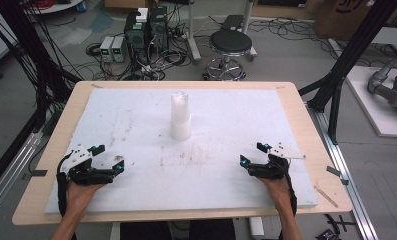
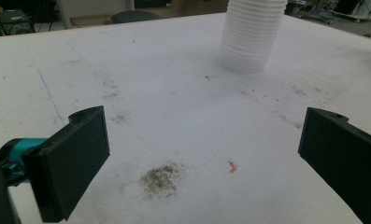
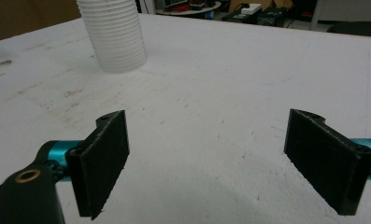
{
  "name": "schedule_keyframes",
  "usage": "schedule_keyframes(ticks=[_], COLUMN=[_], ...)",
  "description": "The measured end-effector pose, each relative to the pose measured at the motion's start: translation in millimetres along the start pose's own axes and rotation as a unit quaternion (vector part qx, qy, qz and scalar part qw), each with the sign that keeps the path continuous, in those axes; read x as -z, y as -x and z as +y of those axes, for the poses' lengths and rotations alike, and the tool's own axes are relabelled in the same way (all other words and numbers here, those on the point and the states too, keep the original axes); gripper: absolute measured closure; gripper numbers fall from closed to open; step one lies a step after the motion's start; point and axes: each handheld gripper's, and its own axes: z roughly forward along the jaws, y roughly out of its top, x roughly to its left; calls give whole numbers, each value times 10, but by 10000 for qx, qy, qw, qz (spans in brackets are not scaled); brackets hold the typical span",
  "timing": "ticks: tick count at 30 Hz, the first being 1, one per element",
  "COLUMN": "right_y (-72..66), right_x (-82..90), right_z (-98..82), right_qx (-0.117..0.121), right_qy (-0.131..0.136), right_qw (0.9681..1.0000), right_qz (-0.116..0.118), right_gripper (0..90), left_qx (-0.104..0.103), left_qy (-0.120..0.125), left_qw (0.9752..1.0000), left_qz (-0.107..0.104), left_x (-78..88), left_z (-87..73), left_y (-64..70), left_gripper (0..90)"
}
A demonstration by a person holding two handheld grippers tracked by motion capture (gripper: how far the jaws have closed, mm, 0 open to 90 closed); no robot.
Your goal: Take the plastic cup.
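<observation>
A tall stack of white plastic cups (image 1: pixel 180 119) stands upside down near the middle of the white foam board (image 1: pixel 136 115). My left gripper (image 1: pixel 109 159) rests low over the board's front left part, jaws wide open with nothing between them. My right gripper (image 1: pixel 253 154) sits at the front right, also open and empty. From the left gripper view the cup stack (image 2: pixel 251 35) lies ahead to the right, well beyond the gripper (image 2: pixel 202 149). In the right gripper view the stack (image 3: pixel 114 33) stands ahead to the left, far from the gripper (image 3: pixel 206 158).
The foam board lies on a wooden table (image 1: pixel 306 130). Dirty smudges (image 2: pixel 162 177) and a small orange scrap (image 2: pixel 232 165) mark the board near my left gripper. Beyond the table stand a black stool (image 1: pixel 230 47), computer boxes (image 1: pixel 146 32) and floor cables; black frame posts (image 1: pixel 338 75) rise at the right.
</observation>
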Motion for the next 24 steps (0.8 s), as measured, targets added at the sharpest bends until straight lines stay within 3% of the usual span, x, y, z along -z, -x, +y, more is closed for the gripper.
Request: schedule_keyframes(ticks=[10, 18, 24], right_y=[-6, -7, -1], right_x=[4, 8, -1], right_z=[-2, -3, 0], right_qx=[29, 30, 10], right_qy=[11, 18, -18], right_qw=[10000, 10000, 10000], right_qz=[16, 23, 44], right_gripper=[141, 141, 141], left_qx=[34, 95, -32], left_qy=[10, -92, -58], left_qw=[10000, 9998, 9993], left_qz=[-2, -119, -358], left_x=[4, -11, -48], left_z=[2, 32, 234], left_y=[-7, -19, -18], left_gripper=[19, 19, 19])
